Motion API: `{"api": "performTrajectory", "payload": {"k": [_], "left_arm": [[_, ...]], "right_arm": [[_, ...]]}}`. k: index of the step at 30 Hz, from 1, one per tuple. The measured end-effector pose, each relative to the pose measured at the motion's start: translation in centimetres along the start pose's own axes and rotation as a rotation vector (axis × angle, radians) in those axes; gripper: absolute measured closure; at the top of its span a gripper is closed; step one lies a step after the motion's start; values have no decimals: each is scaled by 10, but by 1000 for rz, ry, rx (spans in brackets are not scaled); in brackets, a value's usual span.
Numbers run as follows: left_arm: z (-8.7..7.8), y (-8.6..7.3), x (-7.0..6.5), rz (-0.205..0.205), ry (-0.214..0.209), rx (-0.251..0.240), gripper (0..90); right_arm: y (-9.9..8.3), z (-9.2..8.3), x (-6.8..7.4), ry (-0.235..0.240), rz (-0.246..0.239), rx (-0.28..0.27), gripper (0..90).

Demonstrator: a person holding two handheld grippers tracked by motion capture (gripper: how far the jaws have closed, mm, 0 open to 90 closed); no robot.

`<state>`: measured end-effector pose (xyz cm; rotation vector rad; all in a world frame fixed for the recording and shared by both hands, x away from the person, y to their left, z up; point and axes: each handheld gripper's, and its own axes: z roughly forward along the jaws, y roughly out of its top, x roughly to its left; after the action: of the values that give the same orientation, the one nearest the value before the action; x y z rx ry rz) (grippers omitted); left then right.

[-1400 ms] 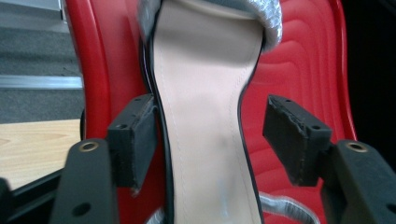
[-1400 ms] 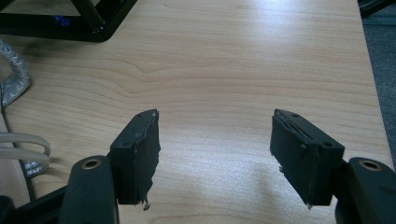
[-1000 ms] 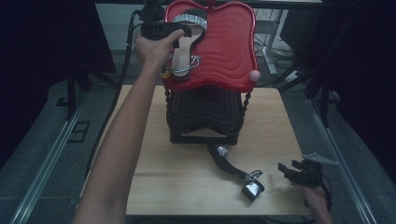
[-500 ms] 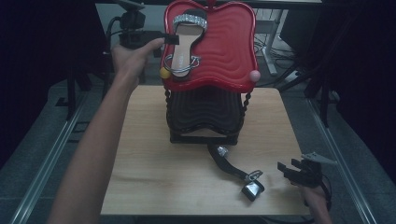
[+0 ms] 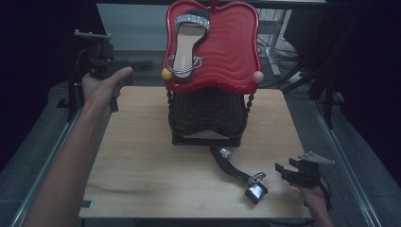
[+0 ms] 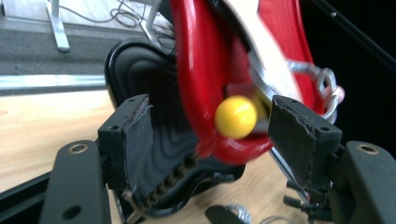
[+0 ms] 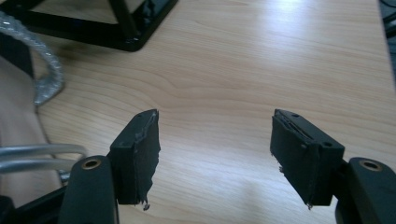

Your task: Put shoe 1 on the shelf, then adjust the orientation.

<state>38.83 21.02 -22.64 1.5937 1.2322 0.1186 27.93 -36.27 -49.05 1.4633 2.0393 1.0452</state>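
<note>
L tongs (image 5: 126, 66), spread & empty, had backed off left of the red rack (image 5: 236, 52), leaving 1 sandal (image 5: 187, 45) placed on its top tier; 2nd sandal (image 5: 239, 172) lay on bench (image 5: 142, 165) below-right of rack, near spread R tongs (image 5: 280, 169), prob next pick.

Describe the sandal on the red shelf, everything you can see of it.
The sandal is a flat open one with a tan insole and dark edge. A glittery silver band crosses its far end and a silvery metal ring or buckle sits at its near end. It lies lengthwise, tilted with the slope of the glossy red ribbed upper shelf, on that shelf's left half, near end close to the yellow knob. Nothing else touches it; the left gripper view shows it blurred.
</note>
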Motion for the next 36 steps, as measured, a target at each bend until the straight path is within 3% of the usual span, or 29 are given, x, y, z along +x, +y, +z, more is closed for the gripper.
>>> {"api": "performTrajectory", "payload": {"k": [2,11,12,13,14,19,20,23,26,30,36], "left_arm": [[-3,-9,9,1,8,8,308],[-5,-23,25,-13,10,35,307],[-6,-26,25,-5,8,35,304],[-6,-26,25,-5,8,35,303],[-7,-28,24,-1,5,37,302],[-7,-32,25,-5,3,47,295],[-9,-34,26,-7,2,43,296],[-9,-36,28,-9,-2,47,296],[-11,-39,29,-15,-3,47,297],[-13,-44,34,-16,5,48,298],[-12,-50,39,-27,9,57,299]], "right_arm": [[2,1,4,4,-7,0,330],[14,-1,19,28,-42,-21,334],[20,-1,24,51,-74,-13,334],[20,-1,24,51,-74,-13,334],[28,-1,30,63,-113,2,334],[50,-3,43,104,-167,18,361],[59,-2,50,117,-194,30,415],[65,2,57,135,-212,55,458],[74,8,68,163,-257,107,561],[78,12,74,183,-263,140,635],[81,24,82,212,-279,238,863]]}}
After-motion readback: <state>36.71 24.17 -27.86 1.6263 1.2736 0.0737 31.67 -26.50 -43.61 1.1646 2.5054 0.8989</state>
